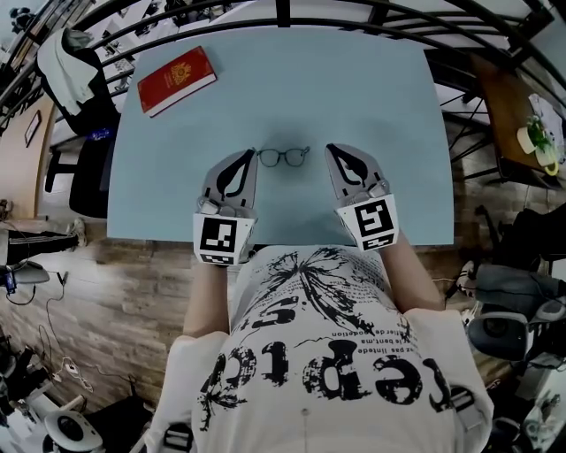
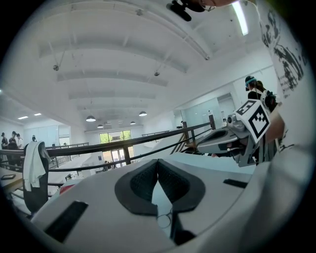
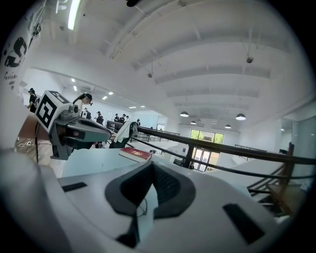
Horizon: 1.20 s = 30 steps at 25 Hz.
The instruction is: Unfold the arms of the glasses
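A pair of dark thin-rimmed glasses [image 1: 283, 157] lies on the light blue table [image 1: 371, 97], lenses side by side, with no arm sticking out that I can see. My left gripper [image 1: 248, 156] rests just left of the frame and my right gripper [image 1: 332, 149] just right of it; neither touches it. Both stand shut with nothing held. In the left gripper view the pads meet at the tip [image 2: 158, 162], and a lens of the glasses [image 2: 163, 220] shows through the gap below. In the right gripper view the shut tips [image 3: 152, 164] stand above a thin bit of the frame [image 3: 141, 209].
A red booklet [image 1: 176, 80] lies at the table's far left corner. Beyond that corner, a dark chair draped with white cloth [image 1: 66, 57] stands. Black railings [image 1: 283, 13] run behind the far edge. The table's near edge [image 1: 292, 241] is against the person's torso.
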Each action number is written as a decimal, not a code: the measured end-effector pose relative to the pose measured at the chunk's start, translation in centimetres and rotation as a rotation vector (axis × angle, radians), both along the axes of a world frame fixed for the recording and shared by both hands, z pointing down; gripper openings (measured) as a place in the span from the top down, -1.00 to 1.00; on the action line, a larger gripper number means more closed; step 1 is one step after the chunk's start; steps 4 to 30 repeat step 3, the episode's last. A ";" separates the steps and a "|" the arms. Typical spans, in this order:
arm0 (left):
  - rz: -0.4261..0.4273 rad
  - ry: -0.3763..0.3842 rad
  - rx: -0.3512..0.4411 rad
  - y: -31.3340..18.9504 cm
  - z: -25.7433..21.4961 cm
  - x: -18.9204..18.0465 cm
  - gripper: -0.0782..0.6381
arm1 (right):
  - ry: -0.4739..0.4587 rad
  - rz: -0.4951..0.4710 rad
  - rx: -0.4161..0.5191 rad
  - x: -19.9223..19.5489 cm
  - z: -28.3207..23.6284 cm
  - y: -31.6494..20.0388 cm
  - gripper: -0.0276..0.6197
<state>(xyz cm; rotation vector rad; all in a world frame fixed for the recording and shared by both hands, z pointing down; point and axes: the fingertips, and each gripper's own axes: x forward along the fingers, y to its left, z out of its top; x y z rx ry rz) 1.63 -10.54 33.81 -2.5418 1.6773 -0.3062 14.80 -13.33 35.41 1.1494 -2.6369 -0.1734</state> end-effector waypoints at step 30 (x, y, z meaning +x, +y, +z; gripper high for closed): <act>0.001 -0.008 -0.005 0.0 0.3 -0.2 0.73 | 0.000 -0.009 0.001 -0.5 0.2 -0.2 0.89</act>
